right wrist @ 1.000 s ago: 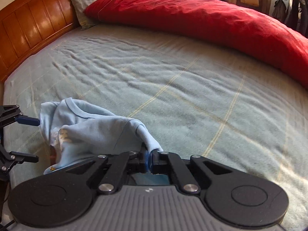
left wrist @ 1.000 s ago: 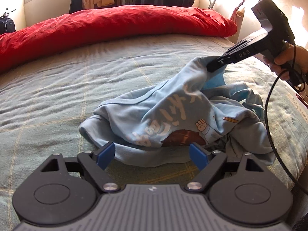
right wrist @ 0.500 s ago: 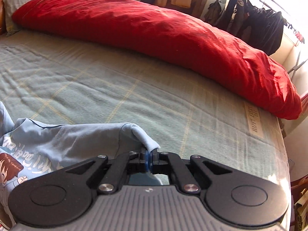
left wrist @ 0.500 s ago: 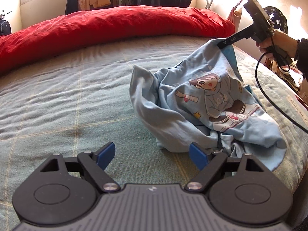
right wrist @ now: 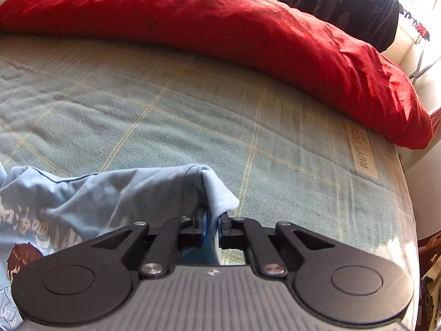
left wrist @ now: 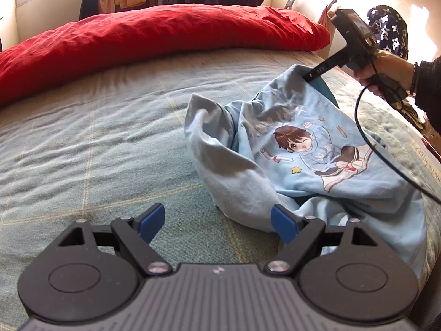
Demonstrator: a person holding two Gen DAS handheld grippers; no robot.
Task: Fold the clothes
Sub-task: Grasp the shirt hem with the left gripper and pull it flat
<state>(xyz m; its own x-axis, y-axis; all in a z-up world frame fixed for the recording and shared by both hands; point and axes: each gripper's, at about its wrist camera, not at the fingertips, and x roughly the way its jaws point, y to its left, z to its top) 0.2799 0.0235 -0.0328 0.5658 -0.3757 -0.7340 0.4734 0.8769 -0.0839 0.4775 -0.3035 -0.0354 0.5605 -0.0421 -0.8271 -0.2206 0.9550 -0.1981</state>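
Light-blue cartoon tee [left wrist: 300, 149] lies crumpled on bed [left wrist: 96, 138], right side. Soft, light, floppy; best grabbed at hem/shoulder corners. Right gripper [right wrist: 211, 227] fingers opening w/ fabric corner between; left gripper [left wrist: 217, 220] fingers wide apart, empty, near hem.

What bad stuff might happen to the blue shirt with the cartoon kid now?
1. The right gripper is opening its jaws with a corner of the blue shirt between them, so the corner may drop back into a heap.
2. The left gripper is open and holds nothing, so the crumpled near side may stay bunched.
3. The shirt lies near the bed's edge; it might slide off.
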